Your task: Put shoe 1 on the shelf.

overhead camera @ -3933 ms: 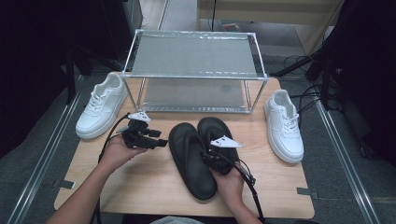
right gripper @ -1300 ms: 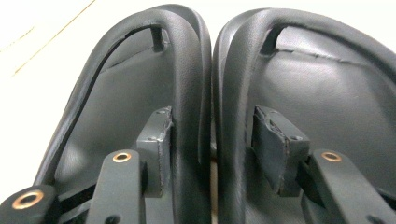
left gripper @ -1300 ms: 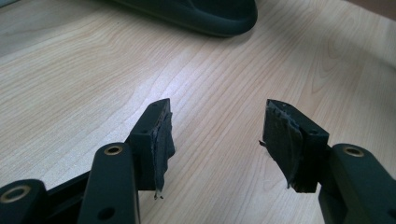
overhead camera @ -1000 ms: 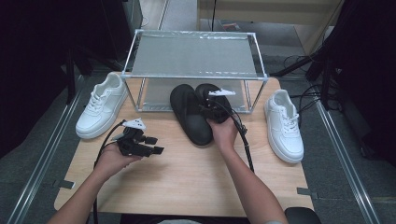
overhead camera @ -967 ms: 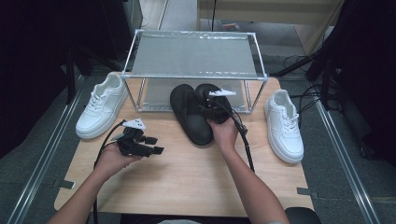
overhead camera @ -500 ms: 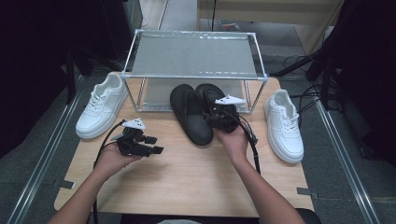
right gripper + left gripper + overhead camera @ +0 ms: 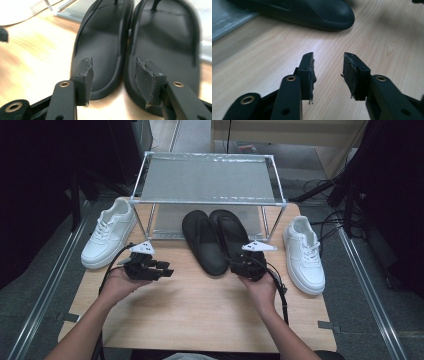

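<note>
Left tool at 9 o'clock on the table: jaws part open and just closing, with bare wood between them. In the left gripper view a sandal toe lies at 12 o'clock, its far end cut off by the frame edge.

Right tool at 3 o'clock: jaws apart, gripping nothing, heels of both sandals just beyond the tips. The right gripper view is blurred; contact with the heels cannot be made out.

Sandals lie side by side, touching, at table centre. Their toes run under the rack, whose shelf hides them.

Left sneaker at 10 o'clock, right sneaker at 2 o'clock, both outside the rack posts.
</note>
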The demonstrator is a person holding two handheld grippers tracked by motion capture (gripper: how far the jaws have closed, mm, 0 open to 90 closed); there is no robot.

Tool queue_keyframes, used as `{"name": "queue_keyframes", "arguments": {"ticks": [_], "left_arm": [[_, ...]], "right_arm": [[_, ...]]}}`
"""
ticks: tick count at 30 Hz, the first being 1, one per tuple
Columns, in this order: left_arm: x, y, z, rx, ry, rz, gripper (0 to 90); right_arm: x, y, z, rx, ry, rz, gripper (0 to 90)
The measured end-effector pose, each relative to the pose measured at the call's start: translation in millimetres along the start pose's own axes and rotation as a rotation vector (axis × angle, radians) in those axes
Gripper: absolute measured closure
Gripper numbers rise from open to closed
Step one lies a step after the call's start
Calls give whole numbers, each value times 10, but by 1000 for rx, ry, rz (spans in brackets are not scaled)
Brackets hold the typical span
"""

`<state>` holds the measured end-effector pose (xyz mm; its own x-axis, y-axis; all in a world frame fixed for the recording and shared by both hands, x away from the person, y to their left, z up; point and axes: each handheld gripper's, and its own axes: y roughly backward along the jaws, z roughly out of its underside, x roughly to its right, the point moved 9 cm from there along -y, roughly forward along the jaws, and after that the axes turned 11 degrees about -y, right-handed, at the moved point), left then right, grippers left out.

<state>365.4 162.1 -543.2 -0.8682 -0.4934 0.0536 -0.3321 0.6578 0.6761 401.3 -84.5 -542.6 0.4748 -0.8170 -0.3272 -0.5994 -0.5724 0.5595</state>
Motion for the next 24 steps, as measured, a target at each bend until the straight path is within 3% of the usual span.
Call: {"name": "queue_keyframes", "arguments": {"ticks": [4, 6, 8, 10, 13, 17, 22, 24], "left_arm": [[-25, -38, -137, -13, 16, 47, 698], [-34, -59, -203, -49, -10, 52, 714], [-59, -62, -293, -58, -48, 46, 753], [-108, -48, -409, -51, -57, 49, 787], [-195, -21, -610, -17, -61, 51, 827], [-300, -36, -780, -35, -88, 45, 853], [-436, 15, -1023, -2, -60, 76, 900], [-490, 48, -1119, 0, -61, 62, 900]], "right_arm": [[-55, 11, 45, -4, 56, 9, 502], [-67, 27, 65, -4, 69, 7, 512], [-63, 43, 82, -6, 57, -1, 516], [-63, 52, 96, -7, 54, -9, 536], [-80, 71, 113, -13, 62, -23, 592], [-118, 85, 137, -27, 20, -66, 686], [-119, 20, 218, -55, 55, -54, 782], [-126, -13, 260, -70, 65, -61, 851]]}}
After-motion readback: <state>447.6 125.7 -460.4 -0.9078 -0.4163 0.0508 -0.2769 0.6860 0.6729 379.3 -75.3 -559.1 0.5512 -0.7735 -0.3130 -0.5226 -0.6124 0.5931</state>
